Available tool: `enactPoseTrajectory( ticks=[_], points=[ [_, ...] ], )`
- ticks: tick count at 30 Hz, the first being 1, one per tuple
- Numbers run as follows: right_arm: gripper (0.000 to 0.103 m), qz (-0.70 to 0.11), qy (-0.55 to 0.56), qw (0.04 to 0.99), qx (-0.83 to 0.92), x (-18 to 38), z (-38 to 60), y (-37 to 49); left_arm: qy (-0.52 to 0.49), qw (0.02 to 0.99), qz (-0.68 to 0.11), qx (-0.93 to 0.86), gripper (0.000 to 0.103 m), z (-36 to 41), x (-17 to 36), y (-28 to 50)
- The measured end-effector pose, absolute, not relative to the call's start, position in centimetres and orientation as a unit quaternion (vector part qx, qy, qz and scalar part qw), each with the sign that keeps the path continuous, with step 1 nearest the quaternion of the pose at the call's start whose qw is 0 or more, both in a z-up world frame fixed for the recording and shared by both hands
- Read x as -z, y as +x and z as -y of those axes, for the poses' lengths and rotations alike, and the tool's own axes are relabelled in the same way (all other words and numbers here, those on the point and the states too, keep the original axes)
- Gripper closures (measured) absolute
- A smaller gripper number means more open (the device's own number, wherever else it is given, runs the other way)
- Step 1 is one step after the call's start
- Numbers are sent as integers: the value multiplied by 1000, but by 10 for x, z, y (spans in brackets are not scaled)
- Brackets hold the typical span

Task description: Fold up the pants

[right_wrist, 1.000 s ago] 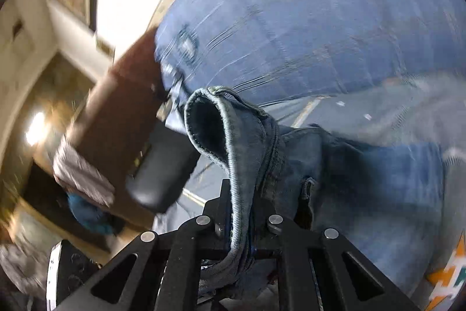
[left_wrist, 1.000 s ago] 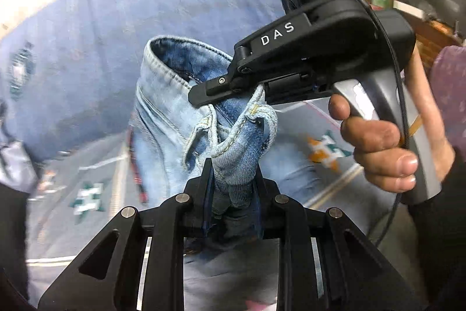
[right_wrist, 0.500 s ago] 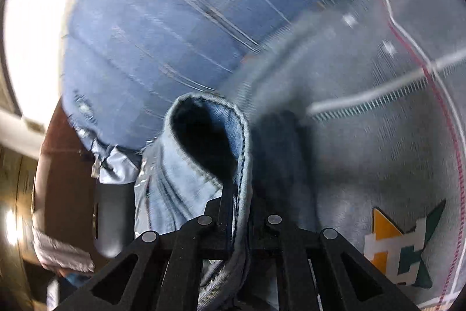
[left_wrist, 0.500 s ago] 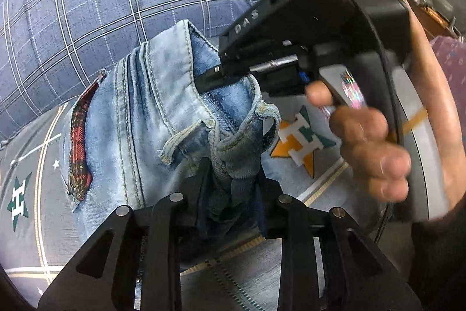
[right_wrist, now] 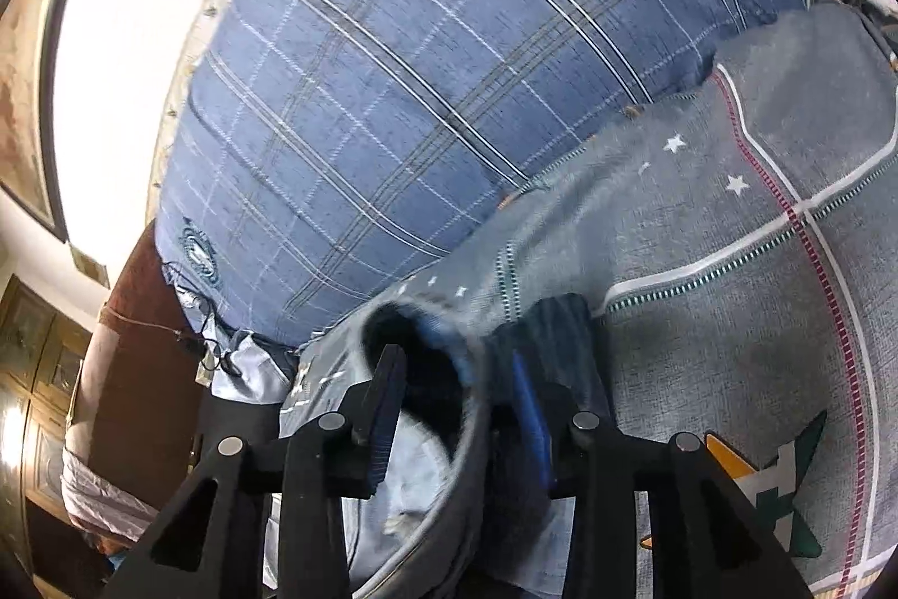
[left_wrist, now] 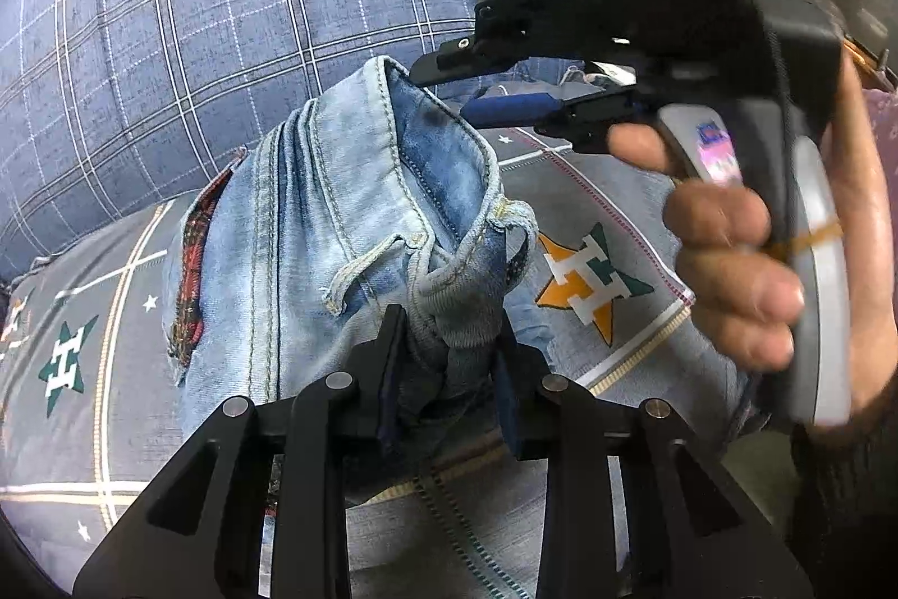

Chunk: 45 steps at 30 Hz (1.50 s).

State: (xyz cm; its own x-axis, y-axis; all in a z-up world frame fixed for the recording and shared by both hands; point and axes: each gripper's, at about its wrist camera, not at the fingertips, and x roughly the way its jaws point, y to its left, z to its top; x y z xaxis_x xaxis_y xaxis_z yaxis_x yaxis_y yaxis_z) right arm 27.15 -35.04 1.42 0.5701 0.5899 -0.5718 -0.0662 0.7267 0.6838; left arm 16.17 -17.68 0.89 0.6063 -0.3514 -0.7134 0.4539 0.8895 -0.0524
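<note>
Jaws, left gripper [left_wrist: 446, 374]: closed on a bunched wad of waistband of the faded light-blue denim pants [left_wrist: 314, 228], belt loop and seam just ahead of the tips.

Jaws, right gripper [right_wrist: 460, 402]: parted, the rolled waistband edge lying loose between them; whether either pad touches cloth cannot be told. In the left view its fingers stand apart just beside the raised waistband rim.

Pants: waist end up at both grippers, long axis running away from the left jaws toward the blue plaid pillow [left_wrist: 224, 9], body lying on the grey star-printed bed cover [left_wrist: 589, 273].

Judgement: left gripper alone carries the cloth; the right sits near enough to regrip the rim.
</note>
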Motion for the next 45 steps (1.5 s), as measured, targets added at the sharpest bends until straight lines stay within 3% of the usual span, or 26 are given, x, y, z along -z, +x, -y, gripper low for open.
enactPoseTrajectory(
  ticks=[6,9,16,21,24,26,27,28,33,36,38,40,43,45],
  points=[
    [67,-468,273,810,-224,0,329,273,104,892,-382,217,75,184,-2,156],
    [96,-504,235,813,-171,14,323,282,137,888,-382,216,73,189,3,153],
    [96,-500,236,824,-124,15,344,294,195,882,-356,238,70,184,-1,114],
    [96,-492,236,829,-123,11,352,292,112,882,-380,254,71,147,-11,121],
    [86,-436,261,853,-122,-13,366,276,35,881,-399,250,71,124,-14,137],
    [65,-393,281,863,-149,-27,369,261,-22,871,-411,266,71,110,-15,144],
    [43,-376,291,863,-170,-32,369,254,-39,866,-417,273,71,106,-14,146],
    [37,-367,295,862,-185,-35,368,249,-56,860,-424,279,71,102,-14,147],
    [37,-421,293,827,-232,-17,349,247,-142,841,-424,306,68,80,-15,144],
    [47,-467,251,822,-206,-3,335,254,-172,844,-418,289,57,66,-17,147],
    [55,-484,242,816,-206,5,328,256,-189,844,-417,279,57,60,-14,149],
    [77,-495,227,809,-221,7,318,257,-196,841,-428,267,57,56,-10,157],
    [98,-487,198,824,-211,1,308,252,-207,827,-450,266,57,57,1,166],
    [98,-446,200,843,-225,-20,310,243,-217,822,-450,272,57,60,4,163]
  ],
)
